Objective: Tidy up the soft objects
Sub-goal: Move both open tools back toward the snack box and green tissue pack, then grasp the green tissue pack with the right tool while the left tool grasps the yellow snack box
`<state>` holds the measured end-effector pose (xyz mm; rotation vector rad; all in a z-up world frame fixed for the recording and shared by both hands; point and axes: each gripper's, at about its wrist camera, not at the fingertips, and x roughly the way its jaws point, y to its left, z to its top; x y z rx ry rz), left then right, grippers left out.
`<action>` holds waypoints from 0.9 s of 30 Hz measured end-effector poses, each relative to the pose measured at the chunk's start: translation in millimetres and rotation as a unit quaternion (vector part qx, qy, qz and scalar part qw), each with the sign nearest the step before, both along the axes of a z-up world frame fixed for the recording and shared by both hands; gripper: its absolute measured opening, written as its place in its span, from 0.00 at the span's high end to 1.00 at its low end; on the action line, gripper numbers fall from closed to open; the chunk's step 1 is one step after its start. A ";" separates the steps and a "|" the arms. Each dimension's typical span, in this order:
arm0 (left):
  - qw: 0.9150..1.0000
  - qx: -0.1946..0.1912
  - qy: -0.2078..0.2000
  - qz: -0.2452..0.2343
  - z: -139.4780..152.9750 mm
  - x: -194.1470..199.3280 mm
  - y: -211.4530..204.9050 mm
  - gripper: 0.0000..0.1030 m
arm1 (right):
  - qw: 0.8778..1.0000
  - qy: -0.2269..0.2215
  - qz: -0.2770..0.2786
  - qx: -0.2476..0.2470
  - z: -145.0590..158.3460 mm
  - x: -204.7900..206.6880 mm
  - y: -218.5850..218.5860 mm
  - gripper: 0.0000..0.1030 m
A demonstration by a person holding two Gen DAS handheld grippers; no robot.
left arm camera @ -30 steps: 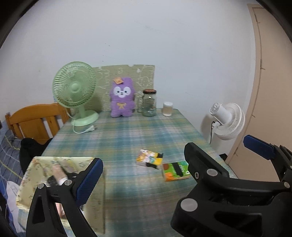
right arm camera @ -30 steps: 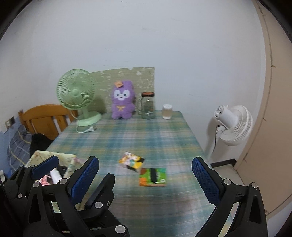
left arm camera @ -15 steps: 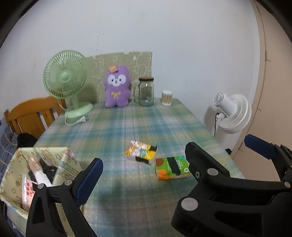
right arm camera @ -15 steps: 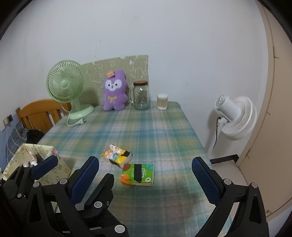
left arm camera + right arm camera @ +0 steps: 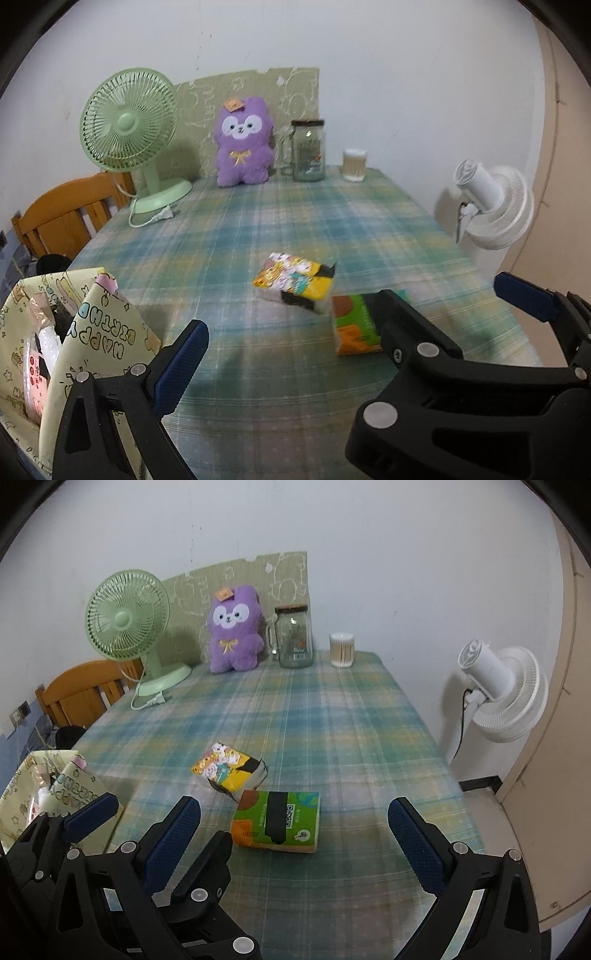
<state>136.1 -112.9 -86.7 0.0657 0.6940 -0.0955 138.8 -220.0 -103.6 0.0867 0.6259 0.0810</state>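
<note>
Two soft tissue packs lie mid-table: a yellow cartoon-printed pack [image 5: 295, 284] [image 5: 229, 771] and a green-and-orange pack [image 5: 351, 325] [image 5: 280, 819], almost touching. A purple plush [image 5: 243, 144] [image 5: 232, 631] sits upright at the back against the wall. My right gripper [image 5: 293, 806] is open, and the green pack lies on the cloth just ahead between its fingers. My left gripper [image 5: 295, 332] is open too and holds nothing. Its right finger is hidden behind the right gripper's black frame, which also covers part of the green pack in the left wrist view.
A yellow "Happy Birthday" bag [image 5: 103, 332] [image 5: 74, 782] holding several items stands at the table's left front. At the back are a green desk fan [image 5: 129, 122], a glass jar [image 5: 308, 151] and a cotton-swab tub [image 5: 354, 166]. A white fan [image 5: 498, 690] stands beyond the right edge, and a wooden chair [image 5: 62, 218] on the left.
Both views have closed in on the table, so the two tissue packs look larger and nearer. The bag has slid toward the left edge of the frames. Both grippers stay open.
</note>
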 end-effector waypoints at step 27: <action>0.995 0.029 0.094 0.022 -44.8 37.9 13.9 0.04 | 0.995 0.097 0.021 -0.004 -54.9 58.7 25.2 0.24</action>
